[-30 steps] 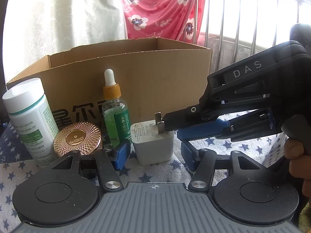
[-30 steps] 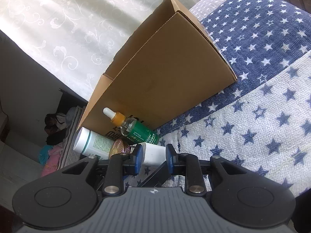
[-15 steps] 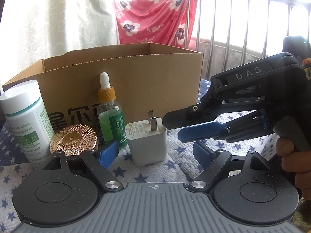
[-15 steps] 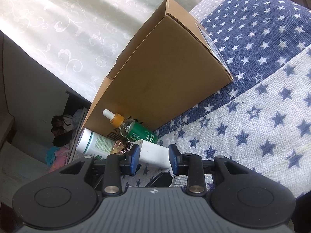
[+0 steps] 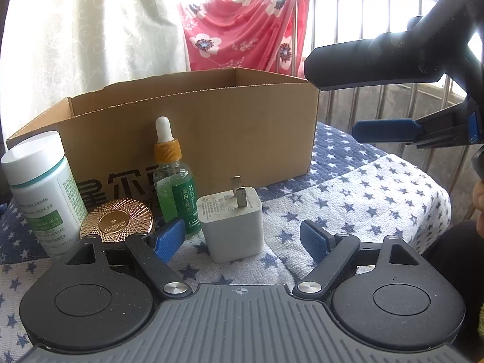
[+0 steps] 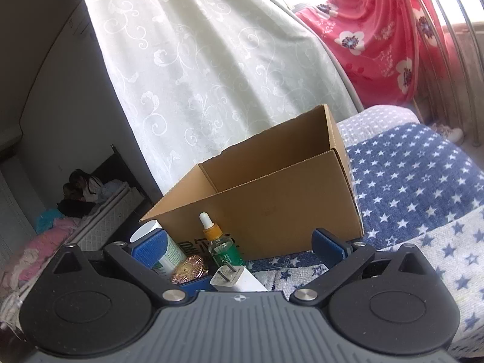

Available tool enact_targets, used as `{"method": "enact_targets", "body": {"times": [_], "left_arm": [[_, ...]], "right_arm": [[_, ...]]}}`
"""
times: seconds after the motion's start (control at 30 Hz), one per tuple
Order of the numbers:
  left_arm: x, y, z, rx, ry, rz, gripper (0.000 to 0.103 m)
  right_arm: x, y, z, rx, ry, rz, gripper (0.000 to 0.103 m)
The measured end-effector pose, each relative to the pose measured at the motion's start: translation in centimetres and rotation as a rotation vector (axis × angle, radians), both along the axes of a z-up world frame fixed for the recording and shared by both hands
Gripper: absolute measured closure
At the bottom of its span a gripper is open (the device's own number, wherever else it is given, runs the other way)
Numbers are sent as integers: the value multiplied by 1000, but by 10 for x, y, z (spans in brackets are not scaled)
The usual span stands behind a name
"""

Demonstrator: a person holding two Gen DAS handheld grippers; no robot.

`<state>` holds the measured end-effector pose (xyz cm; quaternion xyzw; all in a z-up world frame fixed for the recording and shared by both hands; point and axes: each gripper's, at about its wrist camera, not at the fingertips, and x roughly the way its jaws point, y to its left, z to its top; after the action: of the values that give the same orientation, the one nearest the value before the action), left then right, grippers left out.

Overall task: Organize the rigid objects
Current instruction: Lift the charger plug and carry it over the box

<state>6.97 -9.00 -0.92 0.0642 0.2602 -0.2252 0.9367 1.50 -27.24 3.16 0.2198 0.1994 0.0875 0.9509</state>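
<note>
Standing in a row on the blue-and-white star-patterned blanket (image 5: 363,199), four small things wait just in front of the open brown cardboard box (image 5: 230,127). Leftmost is the white cylindrical plastic bottle with a green label (image 5: 42,193); beside it the round rose-gold ribbed compact (image 5: 116,220) leans on edge; next the clear dropper bottle of green liquid with an orange collar (image 5: 174,178) stands upright; and at the right end sits the white cube-shaped wall charger (image 5: 231,220), prongs pointing up. The left gripper (image 5: 242,240) hovers low right before the charger, blue-padded fingers (image 5: 169,237) spread wide on either side of it and touching nothing. The right gripper (image 6: 237,248) hangs higher, above the row and off toward the blanket's right side, its fingers (image 6: 328,243) also wide apart and holding nothing; in its own view the box interior shows bare cardboard. Behind the box hang a pale embroidered curtain (image 6: 211,75) and a red floral cloth (image 5: 242,36) draped over a metal railing (image 5: 378,9).
</note>
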Motion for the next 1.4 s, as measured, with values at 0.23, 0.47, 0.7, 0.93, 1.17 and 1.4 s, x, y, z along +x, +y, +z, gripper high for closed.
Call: {"method": "enact_targets", "body": {"times": [0.23,0.47,0.7,0.93,1.17,1.4], "left_arm": [[-3,-4,-4,16,-29,-15,28],[0,-3,-8,15,-19,10,39],[6,3,-11,2,-3,36,50],[6,2,-12,-18,-2,30,56],[4,2,-8,-41,12,32,58],[-13,6,21,-74,-18,12,58]], "right_arm": [[11,10,1,-83,31,49,0],[38,32,-14,-210,133,119,21],[60,30,-34,-135,234,158,37],[64,27,-38,-41,244,186,58],[57,31,-32,-38,243,159,63],[38,38,4,-61,223,136,63]]}}
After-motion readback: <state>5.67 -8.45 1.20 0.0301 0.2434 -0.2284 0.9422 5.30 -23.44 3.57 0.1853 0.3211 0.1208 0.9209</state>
